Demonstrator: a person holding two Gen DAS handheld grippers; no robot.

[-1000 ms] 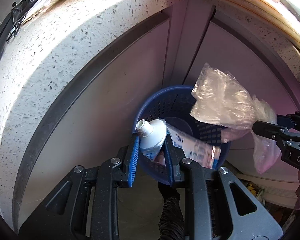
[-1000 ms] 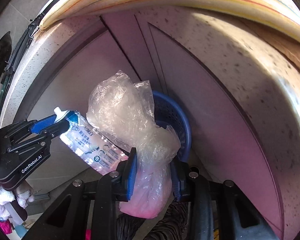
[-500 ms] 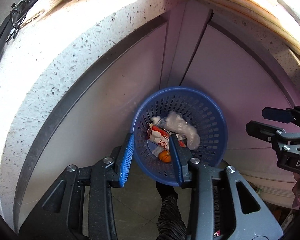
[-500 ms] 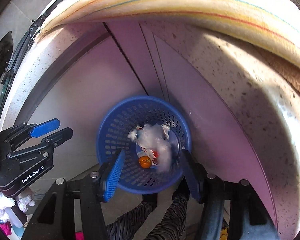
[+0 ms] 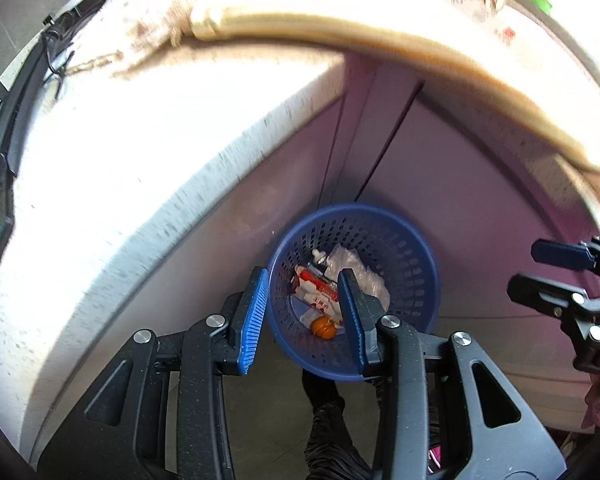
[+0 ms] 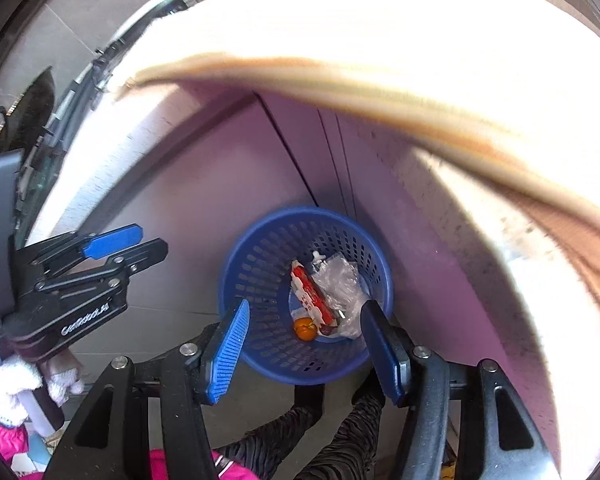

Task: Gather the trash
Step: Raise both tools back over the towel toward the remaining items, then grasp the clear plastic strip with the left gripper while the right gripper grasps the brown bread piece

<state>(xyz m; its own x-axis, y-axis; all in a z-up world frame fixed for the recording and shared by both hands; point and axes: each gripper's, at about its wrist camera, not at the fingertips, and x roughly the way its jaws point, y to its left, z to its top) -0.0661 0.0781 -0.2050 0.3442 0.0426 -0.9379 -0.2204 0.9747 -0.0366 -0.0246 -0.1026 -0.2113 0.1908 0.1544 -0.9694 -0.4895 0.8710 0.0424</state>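
Note:
A blue perforated basket (image 5: 412,248) stands on the floor in a corner of pink cabinet fronts; it also shows in the right wrist view (image 6: 260,264). In it lie a red and white tube (image 5: 316,286) (image 6: 312,296), a crumpled clear plastic bag (image 5: 358,266) (image 6: 340,284) and a small orange thing (image 5: 324,327) (image 6: 305,329). My left gripper (image 5: 303,312) is open and empty above the basket; it shows in the right wrist view (image 6: 130,242). My right gripper (image 6: 304,350) is open and empty above the basket; it shows in the left wrist view (image 5: 540,268).
A speckled stone counter (image 5: 140,152) overhangs the cabinets, with a cloth-covered edge (image 5: 340,20) on top. Pink cabinet doors (image 6: 228,168) back the basket. The person's legs in dark patterned trousers (image 6: 332,448) stand by the basket. Pink and white items (image 6: 12,408) lie at lower left.
Both grippers opened and dropped the tube and the plastic bag into the basket. Both have since risen, so the basket looks smaller and more of the counter top shows.

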